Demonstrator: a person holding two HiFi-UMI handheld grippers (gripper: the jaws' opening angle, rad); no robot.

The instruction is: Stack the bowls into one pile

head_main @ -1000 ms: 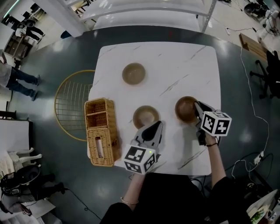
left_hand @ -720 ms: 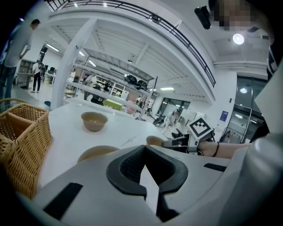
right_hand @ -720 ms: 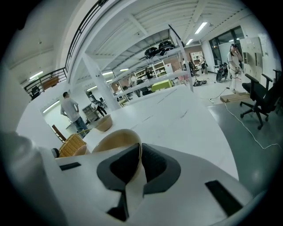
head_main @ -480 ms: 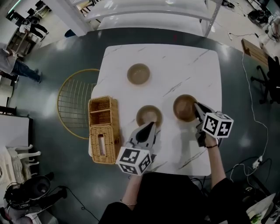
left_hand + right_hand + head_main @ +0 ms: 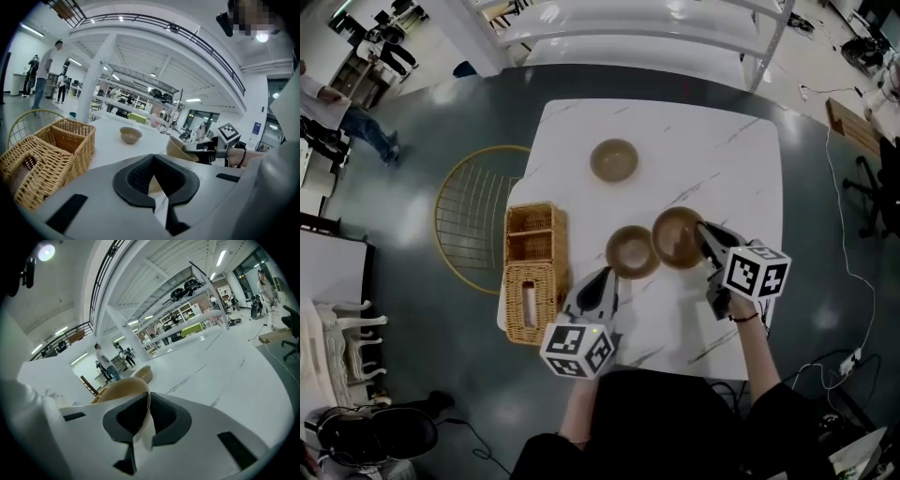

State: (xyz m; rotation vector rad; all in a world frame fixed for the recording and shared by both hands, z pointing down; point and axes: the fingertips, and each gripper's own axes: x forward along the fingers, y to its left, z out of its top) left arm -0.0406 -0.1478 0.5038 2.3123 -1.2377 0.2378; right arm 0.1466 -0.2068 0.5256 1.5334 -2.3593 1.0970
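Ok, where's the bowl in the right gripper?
Head view, right of centre on the table: the bowl is clamped by its rim in the right gripper, close beside the middle bowl.

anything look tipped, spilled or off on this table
Only the bowl pinched by its rim in the right gripper is tilted, close beside the middle bowl. That looks like a carry, not a spill. The far bowl and wicker basket sit upright; nothing looks damaged.

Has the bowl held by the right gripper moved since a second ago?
Yes. The right gripper has carried the held bowl leftward in the head view: it was clear of the middle bowl, and now their rims meet or overlap.
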